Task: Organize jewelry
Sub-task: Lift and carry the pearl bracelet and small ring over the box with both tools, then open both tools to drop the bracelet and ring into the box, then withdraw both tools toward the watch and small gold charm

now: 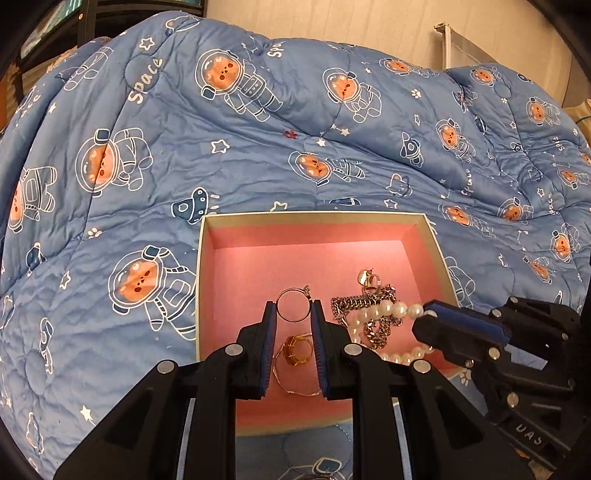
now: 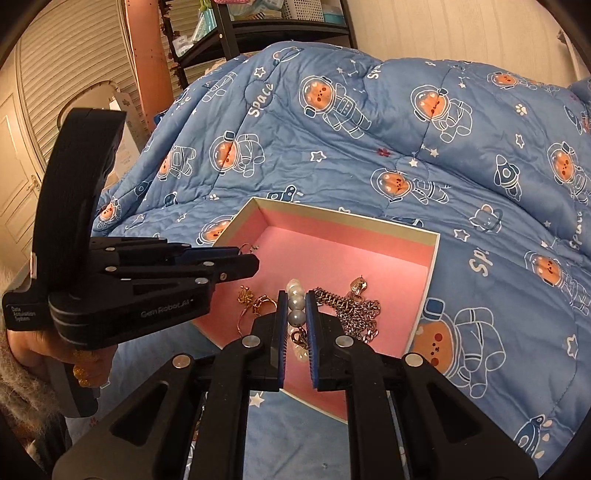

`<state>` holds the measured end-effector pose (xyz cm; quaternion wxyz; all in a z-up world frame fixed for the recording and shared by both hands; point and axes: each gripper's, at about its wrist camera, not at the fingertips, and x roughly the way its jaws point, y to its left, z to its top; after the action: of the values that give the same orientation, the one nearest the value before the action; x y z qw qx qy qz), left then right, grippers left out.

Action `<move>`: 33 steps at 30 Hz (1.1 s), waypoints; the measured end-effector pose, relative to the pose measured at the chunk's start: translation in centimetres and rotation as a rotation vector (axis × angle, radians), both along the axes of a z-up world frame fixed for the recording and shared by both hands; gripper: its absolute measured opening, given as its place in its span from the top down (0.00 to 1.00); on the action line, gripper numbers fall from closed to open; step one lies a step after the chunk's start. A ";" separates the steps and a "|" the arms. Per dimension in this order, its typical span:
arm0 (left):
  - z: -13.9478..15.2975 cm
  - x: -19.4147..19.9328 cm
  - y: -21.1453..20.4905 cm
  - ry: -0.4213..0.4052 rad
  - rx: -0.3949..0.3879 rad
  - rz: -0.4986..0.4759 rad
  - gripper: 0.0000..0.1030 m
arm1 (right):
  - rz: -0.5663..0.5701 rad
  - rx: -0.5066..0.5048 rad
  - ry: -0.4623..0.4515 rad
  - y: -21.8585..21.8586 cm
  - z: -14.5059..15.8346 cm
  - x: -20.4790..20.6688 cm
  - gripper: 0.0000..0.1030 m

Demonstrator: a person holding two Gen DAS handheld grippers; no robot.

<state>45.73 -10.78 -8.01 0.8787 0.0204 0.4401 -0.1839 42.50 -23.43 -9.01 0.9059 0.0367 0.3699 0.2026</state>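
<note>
A cream box with a pink lining [image 1: 236, 266] [image 2: 417, 240] lies on a bed. My left gripper [image 1: 294, 305] is shut on a thin ring earring [image 1: 293, 305], held upright over the box; it also shows in the right wrist view [image 2: 243, 264]. My right gripper [image 2: 296, 295] is shut on a pearl strand [image 2: 295, 301] [image 1: 384, 308], lifting one end above the box; it enters the left wrist view from the right [image 1: 430, 312]. A silver chain [image 1: 369, 306] [image 2: 351, 314], a heart charm [image 1: 365, 277] and gold rings [image 1: 295, 349] [image 2: 258, 304] lie in the box.
A blue quilt with astronaut bears [image 1: 258, 147] [image 2: 406, 147] covers the bed around the box. A black shelf with boxes [image 2: 258, 29] and a louvred door [image 2: 74, 66] stand behind at the left in the right wrist view.
</note>
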 end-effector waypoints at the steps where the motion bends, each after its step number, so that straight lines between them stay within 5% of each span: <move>1: -0.3 0.4 -0.2 0.014 0.001 0.000 0.82 | 0.007 0.000 0.008 0.0 -0.2 0.2 0.90; 23: -3.2 3.0 -2.1 0.086 0.039 -0.001 0.81 | 0.090 -0.292 -0.052 2.4 -3.0 1.2 0.90; 28: -1.9 2.7 -1.7 0.036 0.040 0.003 0.64 | 0.095 -0.307 -0.064 2.5 -3.0 1.1 0.88; 29: -1.6 2.7 -1.6 0.026 0.035 0.005 0.61 | 0.097 -0.304 -0.066 2.4 -3.0 1.1 0.84; 32: -0.7 2.3 -1.1 -0.003 0.020 0.013 0.51 | 0.084 -0.305 -0.097 2.4 -2.6 0.7 0.44; 33: -0.5 2.2 -0.9 -0.012 0.017 0.019 0.50 | 0.074 -0.305 -0.121 2.4 -2.4 0.4 0.43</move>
<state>47.88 -11.73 -8.46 0.8829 0.0246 0.4364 -0.1716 42.92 -21.04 -11.40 0.9135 -0.1272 0.3424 0.1790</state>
